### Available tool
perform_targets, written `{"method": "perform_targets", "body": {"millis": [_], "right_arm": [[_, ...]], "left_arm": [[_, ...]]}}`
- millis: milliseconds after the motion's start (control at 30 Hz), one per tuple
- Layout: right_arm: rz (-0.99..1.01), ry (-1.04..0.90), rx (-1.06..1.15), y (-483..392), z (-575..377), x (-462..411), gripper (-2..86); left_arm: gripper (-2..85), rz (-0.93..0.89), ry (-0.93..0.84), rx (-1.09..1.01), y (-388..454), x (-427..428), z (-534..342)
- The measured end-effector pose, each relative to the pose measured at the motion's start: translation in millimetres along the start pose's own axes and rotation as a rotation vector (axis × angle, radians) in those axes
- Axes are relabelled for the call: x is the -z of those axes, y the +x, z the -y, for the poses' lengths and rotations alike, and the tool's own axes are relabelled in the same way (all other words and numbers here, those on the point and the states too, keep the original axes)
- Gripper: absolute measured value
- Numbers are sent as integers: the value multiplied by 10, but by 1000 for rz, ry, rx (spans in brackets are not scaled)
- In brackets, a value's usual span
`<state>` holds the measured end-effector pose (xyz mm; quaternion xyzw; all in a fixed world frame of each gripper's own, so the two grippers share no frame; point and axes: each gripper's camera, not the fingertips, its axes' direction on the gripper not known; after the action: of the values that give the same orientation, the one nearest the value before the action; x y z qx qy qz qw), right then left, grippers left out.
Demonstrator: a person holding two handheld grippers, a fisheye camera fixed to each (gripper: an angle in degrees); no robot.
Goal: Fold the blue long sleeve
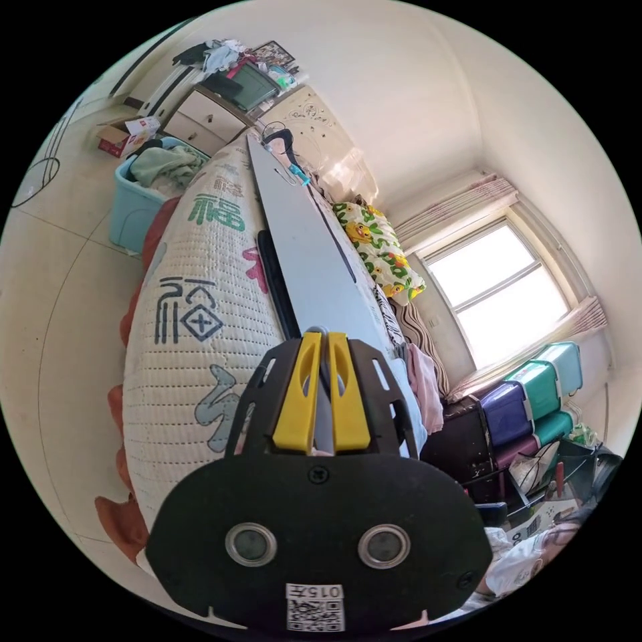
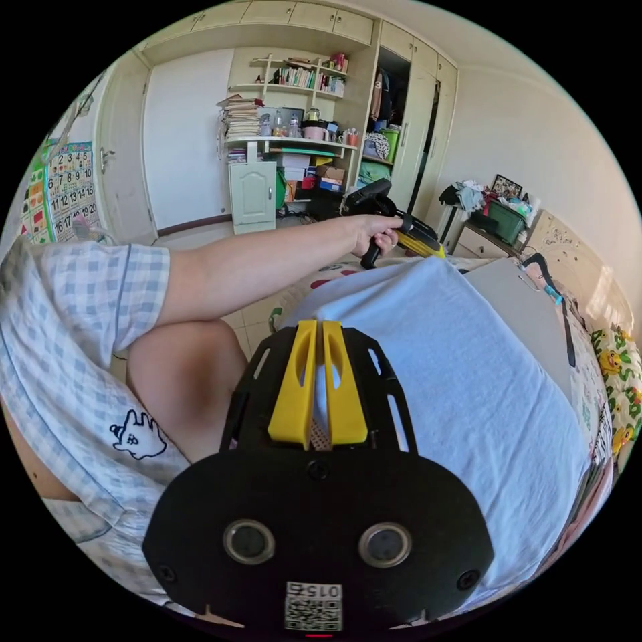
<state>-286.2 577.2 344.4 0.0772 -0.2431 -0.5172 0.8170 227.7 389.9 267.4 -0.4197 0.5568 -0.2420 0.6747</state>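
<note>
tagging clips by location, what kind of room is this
Most likely a bedroom in a home: a bed with a quilt and a pillow, a wardrobe, and shelves stacked with books.

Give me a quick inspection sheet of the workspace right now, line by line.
Surface: bed with a quilted printed cover.
Job's things: blue shirt held stretched between both grippers, over the bed.
Clutter: grey board on the bed; hanger; floral pillow; bin of clothes on the floor.
Grippers: left hand-held gripper shut on the shirt's edge; right hand-held gripper shut on the shirt.
Cables: nothing seen.
Surroundings: window, stacked boxes, shelves, wardrobe.
</note>
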Motion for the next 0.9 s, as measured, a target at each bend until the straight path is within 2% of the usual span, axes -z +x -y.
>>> {"method": "perform_targets", "body": {"millis": [300, 400, 567, 600, 700, 767, 833, 900], "right_arm": [[-46, 9, -6, 9, 172, 230, -2], [-32, 49, -77, 71, 182, 350, 1], [223, 66, -107, 234, 75, 790, -8], [223, 72, -109, 252, 60, 858, -8], [75, 127, -114, 313, 21, 1230, -10], [-52, 68, -105, 349, 75, 1276, -10], [-74, -53, -91, 375, 128, 1161, -10], [-90, -22, -94, 375, 118, 1245, -10]], "left_arm": [[5, 84, -4, -56, 410, 318, 204], [5, 151, -40, -61, 519, 348, 280], [2, 173, -58, -65, 711, 507, 418], [1, 164, -61, -58, 742, 561, 455], [0, 123, -53, -35, 801, 718, 547], [1, 110, -52, -27, 859, 803, 611], [1, 114, -56, -27, 947, 874, 681], [3, 129, -57, -36, 1099, 980, 778]]}}
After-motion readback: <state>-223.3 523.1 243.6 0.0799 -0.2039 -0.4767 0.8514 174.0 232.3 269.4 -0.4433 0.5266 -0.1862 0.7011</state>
